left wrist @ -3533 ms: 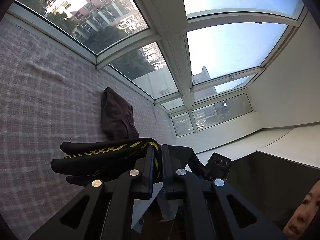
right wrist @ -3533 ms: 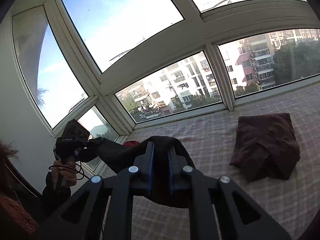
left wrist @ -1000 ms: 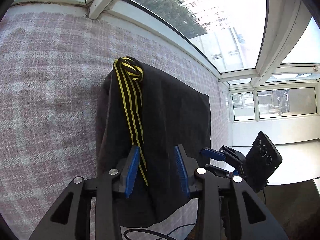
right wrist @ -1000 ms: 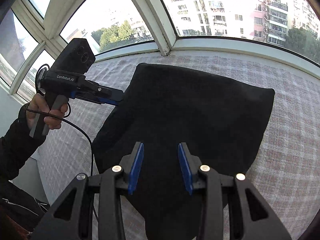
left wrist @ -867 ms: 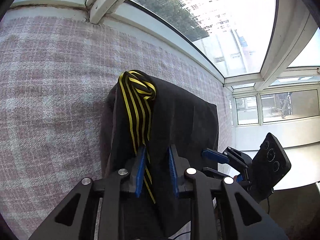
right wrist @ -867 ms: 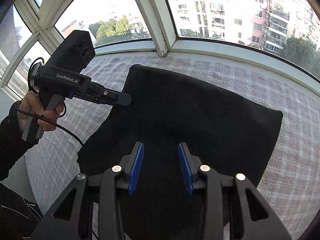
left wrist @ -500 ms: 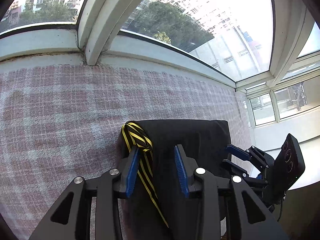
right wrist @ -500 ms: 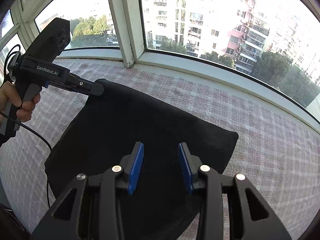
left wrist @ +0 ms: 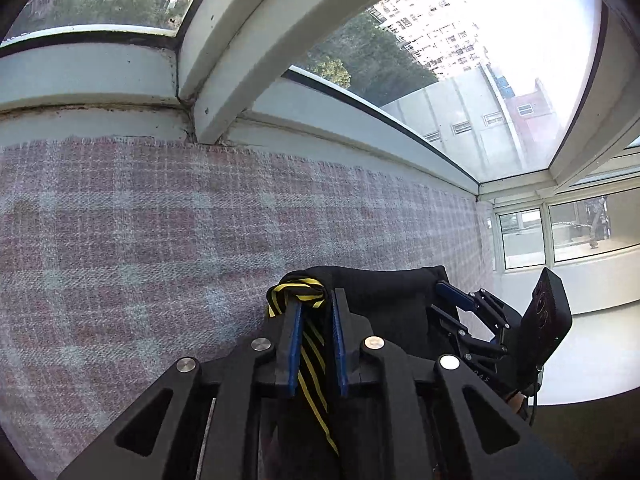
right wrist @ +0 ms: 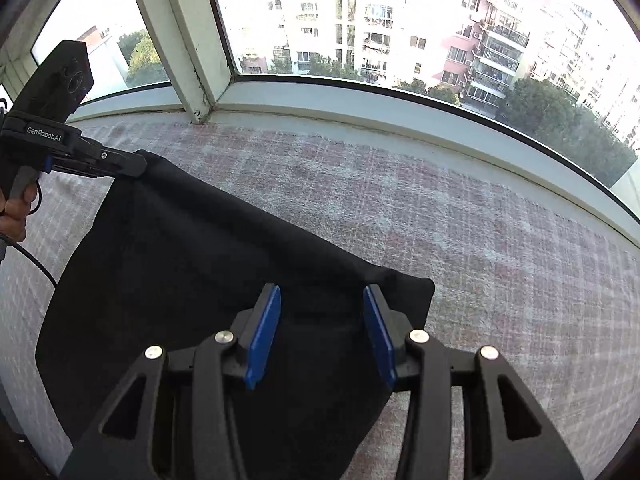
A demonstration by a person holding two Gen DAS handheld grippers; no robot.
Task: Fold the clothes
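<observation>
A black garment (right wrist: 200, 280) lies spread on the plaid blanket. A yellow-and-black striped band (left wrist: 298, 290) is bunched at its far left corner. My left gripper (left wrist: 316, 298) has that band and corner between its blue pads. Its jaws are closing, and the pads pinch the cloth. From the right wrist view, the left gripper (right wrist: 140, 166) holds the corner slightly raised, with the edge drawn taut. My right gripper (right wrist: 322, 290) hovers over the garment's far right corner. Its jaws are opening, and the pads stand wide apart, off the cloth. The right gripper (left wrist: 438, 298) also shows in the left wrist view.
A pink and grey plaid blanket (right wrist: 440, 220) covers the window seat. The white window sill (right wrist: 360, 104) and a mullion (right wrist: 188, 60) close off the far side. A hand (right wrist: 12, 216) holds the left gripper's handle, and a cable (right wrist: 36, 264) trails from it.
Both grippers moved toward the window along the garment, now at its far corners. The left jaws narrowed onto the striped band. The right jaws spread wider.
</observation>
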